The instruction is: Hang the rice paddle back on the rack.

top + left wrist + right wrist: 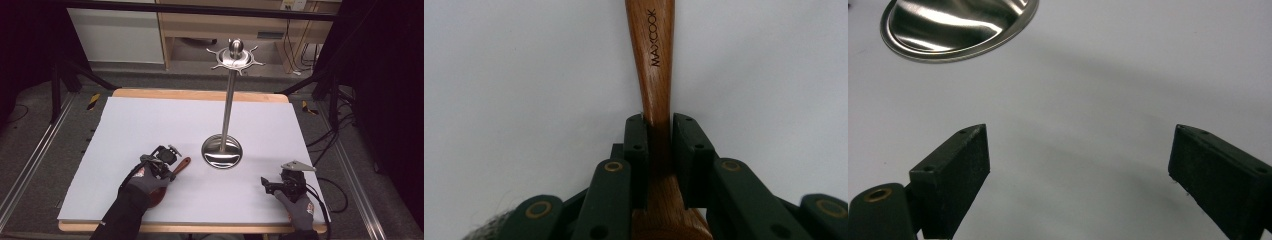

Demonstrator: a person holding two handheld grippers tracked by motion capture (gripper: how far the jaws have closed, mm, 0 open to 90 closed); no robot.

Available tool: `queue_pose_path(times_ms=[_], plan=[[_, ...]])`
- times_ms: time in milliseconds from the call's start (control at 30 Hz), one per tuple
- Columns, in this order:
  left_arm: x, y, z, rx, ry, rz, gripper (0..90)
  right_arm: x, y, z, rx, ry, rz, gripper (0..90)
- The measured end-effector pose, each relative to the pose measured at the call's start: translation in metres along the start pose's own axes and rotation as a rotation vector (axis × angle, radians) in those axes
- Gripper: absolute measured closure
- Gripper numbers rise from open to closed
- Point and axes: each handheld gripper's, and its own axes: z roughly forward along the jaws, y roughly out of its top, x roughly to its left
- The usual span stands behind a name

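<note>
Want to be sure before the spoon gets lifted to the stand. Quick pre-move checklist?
1. Left gripper closed on spoon handle: ok, jaws on both sides of it.
2. Grip firm enough to lift: cannot tell.
3. Right gripper free: ok, jaws open, nothing between them.
4. Stand upright, base flat on the table: ok.
5. Hooks on top of the stand free: ok, nothing hangs there.
6. Hole in the spoon's end for hanging: cannot tell.

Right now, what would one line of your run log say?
left gripper: shut on wooden spoon | right gripper: open, holding nothing | steel stand: upright on table
</note>
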Motion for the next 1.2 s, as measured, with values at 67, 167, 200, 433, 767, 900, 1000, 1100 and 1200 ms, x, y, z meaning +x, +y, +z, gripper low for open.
queue_pose_path(times_ms=[67,167,200,433,767,900,1000,1100,1200], plan=[[0.000,-0.001,0.000,-0.005,-0.003,0.001,76.7,0.000,0.000,0.000,0.001,0.001,0.005,9.8],[0.000,-0.002,0.000,-0.012,0.000,0.012,76.8,0.000,0.000,0.000,0.002,0.001,0.004,9.8],[0.000,-0.002,-0.001,-0.014,0.003,0.013,76.8,0.000,0.000,0.000,0.002,0.002,0.005,9.8],[0.000,-0.004,-0.001,-0.025,0.000,0.014,76.9,0.000,0.000,0.000,0.003,0.003,0.006,9.8],[-0.002,-0.011,-0.014,-0.089,0.008,0.022,77.1,0.000,0.000,-0.001,0.003,0.008,0.006,9.8],[-0.002,-0.015,-0.018,-0.115,0.005,0.017,77.2,0.001,0.000,-0.001,0.006,0.004,0.014,9.8],[-0.001,-0.018,-0.022,-0.137,0.005,0.018,77.3,0.000,0.000,-0.001,0.003,0.004,0.003,9.8],[-0.001,-0.021,-0.025,-0.163,0.005,0.012,77.3,0.000,0.000,-0.001,0.005,0.002,0.008,9.8],[-0.001,-0.024,-0.029,-0.184,0.003,0.011,77.4,0.000,0.000,-0.001,0.005,0.002,0.008,9.8]])
